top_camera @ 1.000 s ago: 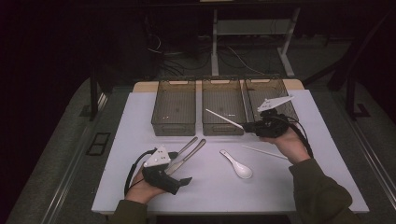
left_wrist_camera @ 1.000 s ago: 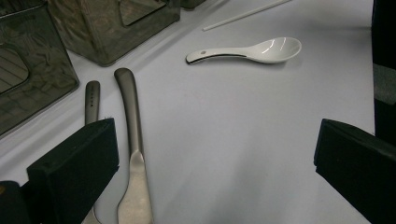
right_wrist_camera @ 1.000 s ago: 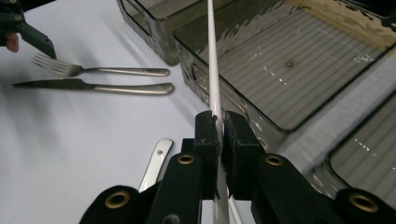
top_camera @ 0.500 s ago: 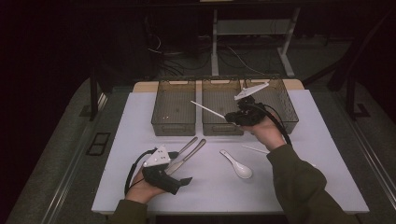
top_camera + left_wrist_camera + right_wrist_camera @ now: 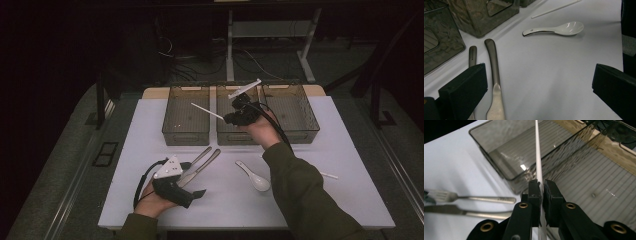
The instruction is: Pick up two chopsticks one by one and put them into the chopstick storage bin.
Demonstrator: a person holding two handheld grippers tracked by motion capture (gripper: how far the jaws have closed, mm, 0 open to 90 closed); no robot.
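- Right gripper (image 5: 231, 119) clamped on a white chopstick (image 5: 206, 111), held in the air over the middle bin (image 5: 226, 137); the stick's free end points over the left bin (image 5: 186, 135).
- Left gripper (image 5: 196, 194) resting on the table (image 5: 350, 150), jaws wide apart, nothing between them.
- Fork (image 5: 472, 53) and knife (image 5: 494, 72) just ahead of it; white spoon (image 5: 559, 28) and second chopstick (image 5: 556, 8) farther out.

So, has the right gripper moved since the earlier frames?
Yes. The right gripper, shut on the chopstick, has moved left from the right bin to over the middle bin.
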